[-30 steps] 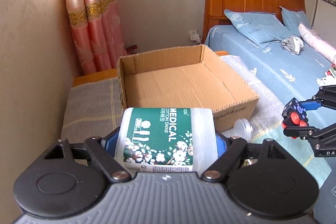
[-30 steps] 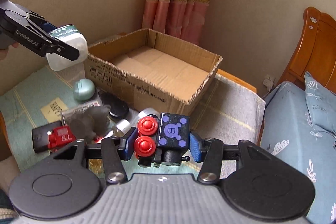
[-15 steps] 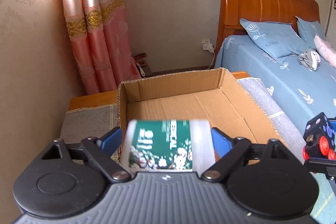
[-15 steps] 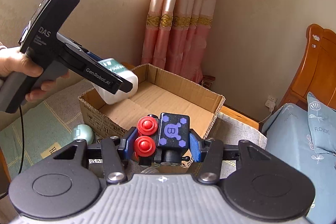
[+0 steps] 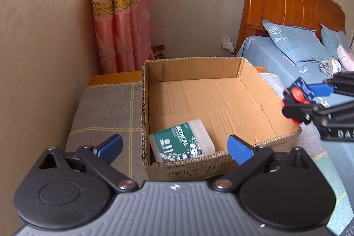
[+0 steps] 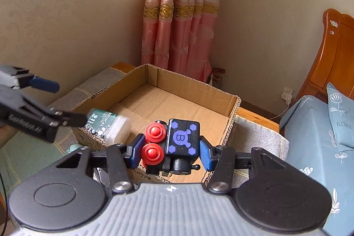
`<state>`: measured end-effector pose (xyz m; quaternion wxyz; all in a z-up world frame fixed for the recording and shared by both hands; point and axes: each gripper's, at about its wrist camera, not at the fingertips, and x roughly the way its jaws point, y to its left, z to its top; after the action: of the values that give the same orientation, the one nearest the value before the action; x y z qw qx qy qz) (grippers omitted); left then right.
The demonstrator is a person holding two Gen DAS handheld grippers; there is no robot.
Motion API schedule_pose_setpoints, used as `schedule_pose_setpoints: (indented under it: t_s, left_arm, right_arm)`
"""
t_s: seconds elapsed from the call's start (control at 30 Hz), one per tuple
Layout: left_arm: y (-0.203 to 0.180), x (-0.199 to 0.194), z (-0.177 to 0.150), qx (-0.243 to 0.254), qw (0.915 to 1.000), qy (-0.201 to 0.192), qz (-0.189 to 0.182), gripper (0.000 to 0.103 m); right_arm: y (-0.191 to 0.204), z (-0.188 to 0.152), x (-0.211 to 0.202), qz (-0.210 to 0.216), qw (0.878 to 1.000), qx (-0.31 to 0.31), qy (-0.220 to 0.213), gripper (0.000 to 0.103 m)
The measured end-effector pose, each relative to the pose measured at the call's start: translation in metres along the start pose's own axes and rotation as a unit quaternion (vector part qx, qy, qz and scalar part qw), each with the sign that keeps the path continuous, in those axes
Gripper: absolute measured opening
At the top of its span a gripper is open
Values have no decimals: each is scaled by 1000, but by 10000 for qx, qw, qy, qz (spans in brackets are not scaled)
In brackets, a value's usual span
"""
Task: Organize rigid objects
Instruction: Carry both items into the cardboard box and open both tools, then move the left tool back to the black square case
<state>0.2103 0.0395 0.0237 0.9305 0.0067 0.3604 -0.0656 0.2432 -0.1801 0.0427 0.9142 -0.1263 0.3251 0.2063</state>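
Note:
A white cotton swab box with a green MEDICAL label (image 5: 181, 141) lies in the near left corner of the open cardboard box (image 5: 221, 63). It also shows in the right wrist view (image 6: 108, 123). My left gripper (image 5: 174, 146) is open and empty above the carton's near wall. My right gripper (image 6: 169, 147) is shut on a black toy block with red buttons and a purple B (image 6: 174, 143), held over the cardboard box (image 6: 194, 85) at its near edge. The toy (image 5: 298, 94) shows at the right of the left wrist view.
The carton stands on a grey checked cloth (image 5: 106, 107) over a wooden bench. A wall is at the left, pink curtains (image 5: 119, 14) behind. A bed with blue bedding (image 5: 287, 52) and wooden headboard is at the right. A pale green round object (image 6: 74, 147) peeks beside the carton.
My left gripper moved over the carton, opened and let the swab box go; it now lies inside. My right gripper carried the toy block up to the carton.

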Motion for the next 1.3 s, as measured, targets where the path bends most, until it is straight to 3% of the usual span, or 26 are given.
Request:
schedule_pose_setpoints:
  t_s: [0.33,0.47,0.53,0.57,0.6,1.07,1.3]
  left_arm:
    - [2,-33,-37,70,9989,-324,335,100]
    - [5,-37,-48,-59,9995,-245,216,100]
    - [6,-35,-52,-49,9996,-158,228,101]
    - [6,-35,-55,-16,9996,-131,259,101]
    - [7,-35,-56,3,9995,-116,278,101]
    - [2,-41,-74,278,9994,65,213,101]
    - [-1,-42,-87,360,9991,189,148,101]
  right_arm:
    - [-8,45,49,-285,9993,87,209,56]
    - [-19,64,69,-428,9984,275,263,57]
    - [-24,71,75,-474,9978,395,225,77]
    - [-25,72,76,-541,9974,443,191,98]
    - [-25,73,75,-634,9967,485,114,103]
    - [1,32,34,-868,9951,339,319,103]
    - [15,-21,-2,-960,9929,678,188,103]
